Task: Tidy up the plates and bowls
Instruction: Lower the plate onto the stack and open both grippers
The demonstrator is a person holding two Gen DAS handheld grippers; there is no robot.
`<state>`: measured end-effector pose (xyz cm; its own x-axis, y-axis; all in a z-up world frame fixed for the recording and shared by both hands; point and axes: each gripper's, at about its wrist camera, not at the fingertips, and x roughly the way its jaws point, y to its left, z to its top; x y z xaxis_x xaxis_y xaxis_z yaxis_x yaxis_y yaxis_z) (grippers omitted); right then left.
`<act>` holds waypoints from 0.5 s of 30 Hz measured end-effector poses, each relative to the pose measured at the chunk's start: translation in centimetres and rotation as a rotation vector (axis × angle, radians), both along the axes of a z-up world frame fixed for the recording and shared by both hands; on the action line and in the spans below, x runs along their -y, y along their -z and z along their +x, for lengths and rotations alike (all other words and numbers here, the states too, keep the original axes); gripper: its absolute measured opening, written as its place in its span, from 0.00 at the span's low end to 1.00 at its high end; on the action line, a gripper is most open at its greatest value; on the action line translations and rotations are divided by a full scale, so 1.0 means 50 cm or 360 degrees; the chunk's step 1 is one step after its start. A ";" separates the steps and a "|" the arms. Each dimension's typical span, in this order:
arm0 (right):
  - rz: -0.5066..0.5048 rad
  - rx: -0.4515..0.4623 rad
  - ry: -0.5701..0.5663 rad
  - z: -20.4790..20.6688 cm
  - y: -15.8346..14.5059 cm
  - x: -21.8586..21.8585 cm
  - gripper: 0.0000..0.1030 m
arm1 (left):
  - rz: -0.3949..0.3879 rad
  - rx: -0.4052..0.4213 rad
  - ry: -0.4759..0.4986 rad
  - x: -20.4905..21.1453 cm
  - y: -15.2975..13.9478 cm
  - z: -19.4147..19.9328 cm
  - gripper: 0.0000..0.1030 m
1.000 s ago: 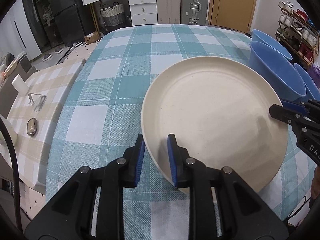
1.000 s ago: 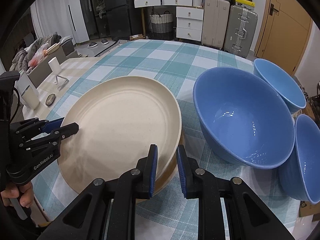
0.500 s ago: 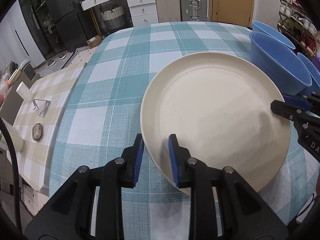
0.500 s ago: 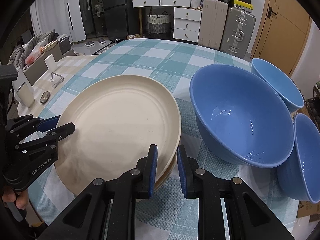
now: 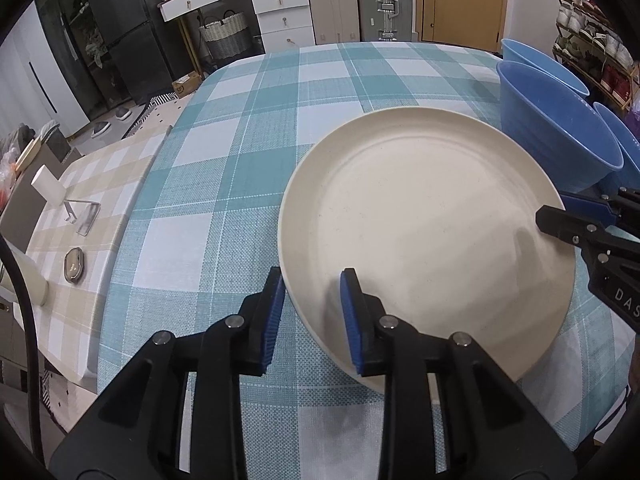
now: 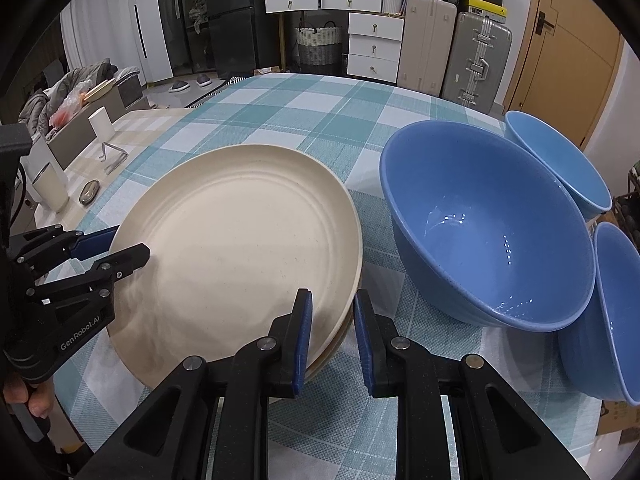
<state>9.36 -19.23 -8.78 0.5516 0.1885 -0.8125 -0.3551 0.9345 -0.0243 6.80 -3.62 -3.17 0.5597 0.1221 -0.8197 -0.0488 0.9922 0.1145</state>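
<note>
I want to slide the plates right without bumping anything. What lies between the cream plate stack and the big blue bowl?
Only bare checked tablecloth: the right wrist view shows a narrow strip separating the plate stack from the big blue bowl.

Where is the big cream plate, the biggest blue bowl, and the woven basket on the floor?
cream plate [image 6: 240,248], right wrist view, on its flat middle.
biggest blue bowl [image 6: 480,216], right wrist view, on its inside wall.
woven basket [image 5: 226,36], left wrist view, on its front side.
</note>
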 end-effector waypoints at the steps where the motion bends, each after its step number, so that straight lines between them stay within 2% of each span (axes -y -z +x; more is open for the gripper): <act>1: 0.0004 -0.0008 0.0000 0.000 0.002 0.000 0.21 | -0.0006 0.0000 0.0002 -0.001 0.000 0.000 0.23; 6: -0.0004 -0.0024 -0.0005 0.002 0.010 0.000 0.22 | -0.0045 -0.0004 0.0006 -0.009 -0.002 0.001 0.23; 11: 0.0020 -0.0038 -0.0024 -0.001 0.017 0.000 0.31 | -0.0106 -0.0010 0.0012 -0.019 -0.005 0.000 0.24; 15: 0.0035 -0.0036 -0.0039 -0.005 0.016 -0.003 0.38 | -0.0201 0.0014 0.0023 -0.031 -0.019 -0.006 0.33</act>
